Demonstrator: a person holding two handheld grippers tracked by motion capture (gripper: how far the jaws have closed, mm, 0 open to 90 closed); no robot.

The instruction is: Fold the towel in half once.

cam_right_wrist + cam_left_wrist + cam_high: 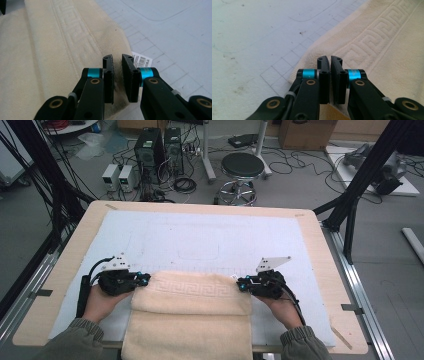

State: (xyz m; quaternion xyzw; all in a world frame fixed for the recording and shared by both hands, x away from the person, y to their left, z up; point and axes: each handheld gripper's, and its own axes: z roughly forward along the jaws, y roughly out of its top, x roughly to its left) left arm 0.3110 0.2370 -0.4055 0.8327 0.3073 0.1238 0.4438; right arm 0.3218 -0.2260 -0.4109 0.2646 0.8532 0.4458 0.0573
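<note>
A cream towel (190, 305) with a key-pattern border lies folded on the white gridded mat (200, 235), and its near part hangs over the table's front edge. My left gripper (145, 280) is at the left end of the towel's far fold. In the left gripper view its jaws (330, 60) stand almost together on the towel's edge (387, 37). My right gripper (241, 283) is at the right end of the same fold. Its jaws (117, 58) pinch fuzzy towel cloth (50, 50) beside a white barcode label (141, 60).
The mat covers most of the wooden table (320, 250), with bare mat beyond the towel. Behind the table stand a black stool (242, 167), computer towers (150, 150) and cables on the floor. Black frame posts rise at both sides.
</note>
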